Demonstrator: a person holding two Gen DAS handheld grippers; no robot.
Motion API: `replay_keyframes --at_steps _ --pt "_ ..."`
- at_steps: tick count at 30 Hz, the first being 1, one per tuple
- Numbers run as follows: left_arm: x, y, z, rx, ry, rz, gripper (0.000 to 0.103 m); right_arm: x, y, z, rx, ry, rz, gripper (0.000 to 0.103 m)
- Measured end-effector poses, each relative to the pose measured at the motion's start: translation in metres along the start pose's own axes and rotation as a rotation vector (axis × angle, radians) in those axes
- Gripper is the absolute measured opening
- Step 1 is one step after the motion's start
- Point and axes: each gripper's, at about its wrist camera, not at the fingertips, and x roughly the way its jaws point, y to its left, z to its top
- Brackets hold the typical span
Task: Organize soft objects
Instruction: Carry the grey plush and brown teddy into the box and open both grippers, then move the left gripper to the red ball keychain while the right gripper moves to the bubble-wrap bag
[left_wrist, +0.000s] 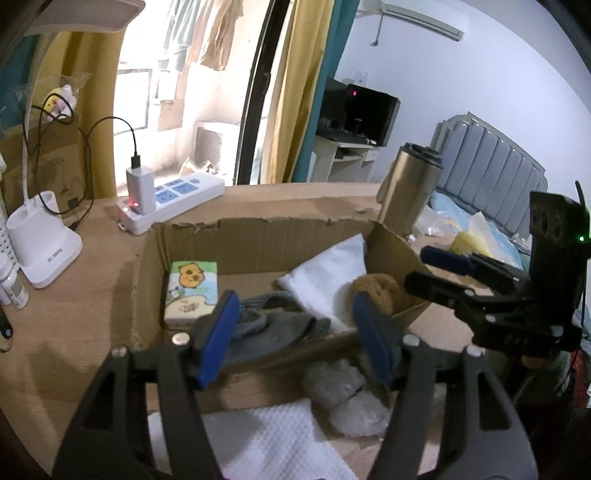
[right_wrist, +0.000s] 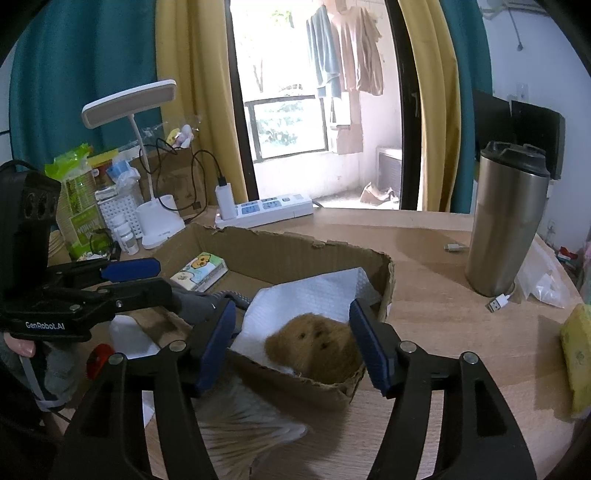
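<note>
A: Which step is in hand, judging from nearest to farthest?

B: A release, I judge; the left gripper (left_wrist: 295, 336) at the lower centre of its own frame has its fingers spread, nothing between the pads; they hang over the near wall of the torn brown cardboard box (left_wrist: 258, 236), above the grey knitted cloth (left_wrist: 273, 325) lying inside; the right gripper (right_wrist: 293, 343) is likewise apart and empty, its fingers either side of the brown fuzzy plush toy (right_wrist: 314, 343) in the box's near right corner, not pressing it.

A: What does the next move call for?

B: Drawing both back clear of the box wall, then going for what lies outside it; in the left view's lower part I see one white waffle-textured towel (left_wrist: 258, 439) and a crumpled clear plastic wrap (left_wrist: 343, 391) on the bench (left_wrist: 74, 332); soft things sag, so a pinch at a fold would serve best.

A: And the count?

B: In the box: one grey cloth, one plush toy, one white quilted paper sheet (right_wrist: 306, 299), one tissue pack printed with a cartoon animal (right_wrist: 201, 271); farther off, one steel travel tumbler (right_wrist: 506, 221), one white power strip (right_wrist: 266, 212), one white desk lamp (right_wrist: 147, 155); a yellow sponge-like block (right_wrist: 576, 354) at the right edge.
</note>
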Motion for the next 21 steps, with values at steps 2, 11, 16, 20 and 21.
replay_keyframes --at_steps 2,11,16,20,21 --pt "-0.004 0.000 0.000 0.003 -0.005 0.003 0.066 -0.002 0.002 0.000 -0.001 -0.003 0.000 0.068" --pt "-0.026 0.003 -0.001 0.004 -0.035 0.019 0.067 -0.011 0.007 -0.001 -0.001 -0.009 0.003 0.068" --pt "-0.036 0.004 -0.003 0.002 -0.047 0.020 0.067 -0.018 0.010 0.000 0.001 -0.015 0.000 0.068" --pt "-0.044 0.006 -0.005 0.000 -0.054 0.029 0.067 -0.024 0.012 -0.002 0.009 -0.015 -0.008 0.068" --pt "-0.046 0.006 -0.006 -0.001 -0.056 0.031 0.067 -0.026 0.013 -0.002 0.009 -0.017 -0.010 0.068"
